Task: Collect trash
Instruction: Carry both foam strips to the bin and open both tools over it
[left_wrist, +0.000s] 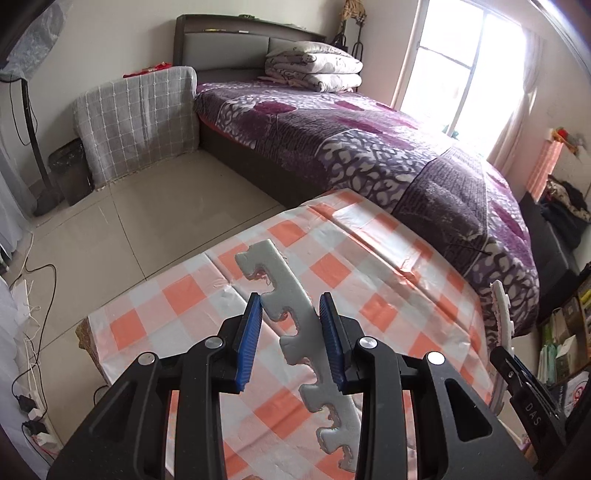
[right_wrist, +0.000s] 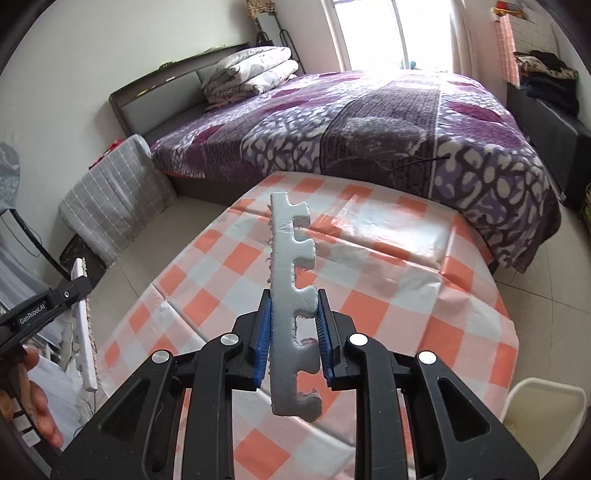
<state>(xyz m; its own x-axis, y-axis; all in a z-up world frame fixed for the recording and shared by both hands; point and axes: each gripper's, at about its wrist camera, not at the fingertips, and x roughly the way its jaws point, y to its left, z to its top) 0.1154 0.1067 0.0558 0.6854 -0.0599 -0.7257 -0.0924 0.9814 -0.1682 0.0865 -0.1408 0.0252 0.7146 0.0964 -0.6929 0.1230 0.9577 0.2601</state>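
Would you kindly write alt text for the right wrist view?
The right tool grips a notched white foam strip above a table with an orange-checked cloth. A purple-covered bed lies beyond, and a white bin sits at lower right.

A counter (left_wrist: 369, 273) fills the lower centre of the frame, draped in a glossy orange-and-white checked plastic cloth (right_wrist: 388, 280), creased across its far end, beside the bed.
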